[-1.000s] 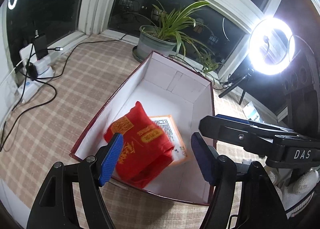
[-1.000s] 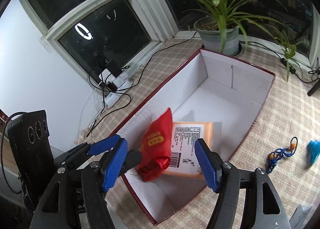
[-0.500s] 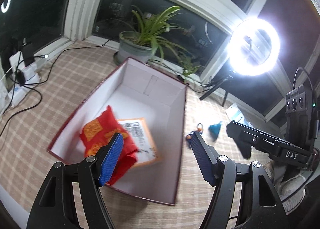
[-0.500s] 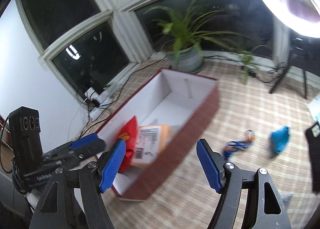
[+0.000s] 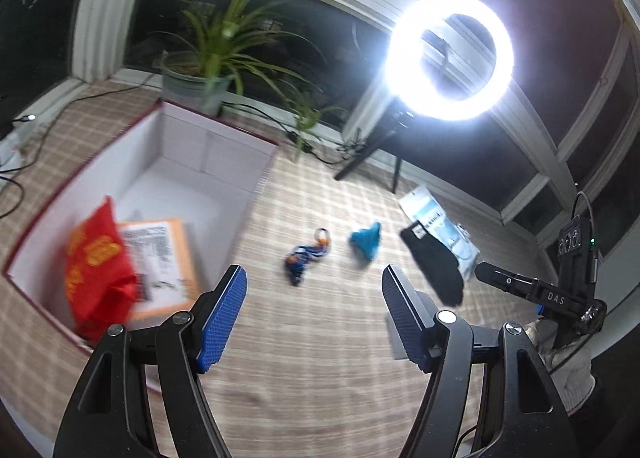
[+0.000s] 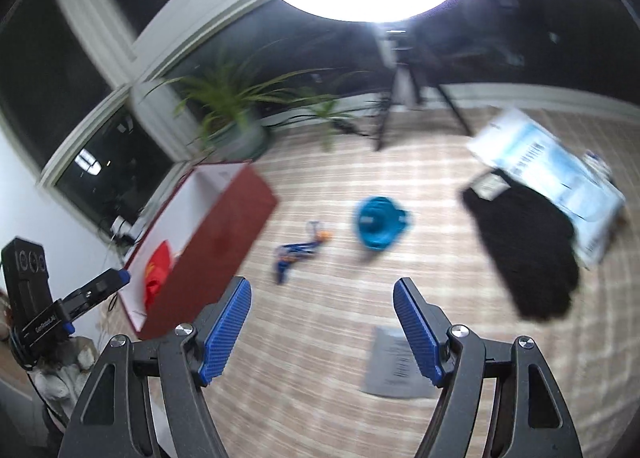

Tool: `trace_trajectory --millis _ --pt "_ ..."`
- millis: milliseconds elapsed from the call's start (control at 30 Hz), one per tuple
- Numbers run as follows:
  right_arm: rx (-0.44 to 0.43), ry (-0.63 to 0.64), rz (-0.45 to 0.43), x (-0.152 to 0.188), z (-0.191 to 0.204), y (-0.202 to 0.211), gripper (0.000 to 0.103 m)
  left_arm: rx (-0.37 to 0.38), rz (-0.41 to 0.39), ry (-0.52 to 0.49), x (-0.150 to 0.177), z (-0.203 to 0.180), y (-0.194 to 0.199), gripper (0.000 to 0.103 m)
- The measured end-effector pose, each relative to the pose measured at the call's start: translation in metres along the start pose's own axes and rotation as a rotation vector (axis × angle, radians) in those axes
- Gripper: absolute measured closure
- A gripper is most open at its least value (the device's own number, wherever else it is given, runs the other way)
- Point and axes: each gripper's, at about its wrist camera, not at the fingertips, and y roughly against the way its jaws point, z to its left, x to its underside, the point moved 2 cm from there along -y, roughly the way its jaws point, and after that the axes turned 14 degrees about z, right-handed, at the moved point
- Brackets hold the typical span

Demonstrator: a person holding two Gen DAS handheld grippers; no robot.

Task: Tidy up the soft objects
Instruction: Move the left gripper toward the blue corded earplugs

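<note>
A dark-red box (image 5: 208, 156) with a white inside stands on the checked mat; a red pouch (image 5: 96, 258) and an orange packet (image 5: 160, 254) lie in it. Right of the box lie a blue-and-orange cord bundle (image 5: 306, 254), a teal soft item (image 5: 366, 244), a black fabric piece (image 5: 434, 264) and a pale blue-white packet (image 5: 436, 218). My left gripper (image 5: 314, 318) hovers open and empty above the mat, just right of the box. My right gripper (image 6: 322, 332) is open and empty over the mat, nearer than the cord bundle (image 6: 296, 252), the teal item (image 6: 378, 226) and the black fabric (image 6: 524, 246).
A ring light (image 5: 450, 58) on a tripod and a potted plant (image 5: 208, 74) stand by the window. Cables (image 5: 28, 162) run along the left. A grey flat packet (image 6: 394, 364) lies on the mat beside my right gripper's right finger. The box (image 6: 216, 246) is at the left.
Both grippers have swung right, away from the box, toward the loose items on the mat. The box and its contents now sit at the left of both views. Both stay open.
</note>
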Motion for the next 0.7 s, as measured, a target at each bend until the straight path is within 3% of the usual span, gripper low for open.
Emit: trace_trajectory --millis 133,333,700 --pt "0.006 -0.062 0.009 0.005 -0.055 0.016 0.033 0.031 0.015 0.003 0.003 -0.025 -0.018 0.034" --pt "0.022 -0.072 0.043 0.014 -0.101 0.018 0.033 0.026 0.057 -0.016 0.007 -0.063 -0.057 0.033" --pt "0.032 -0.006 0.1 0.035 -0.101 -0.03 0.033 -0.075 0.099 -0.093 0.001 -0.087 -0.109 0.033"
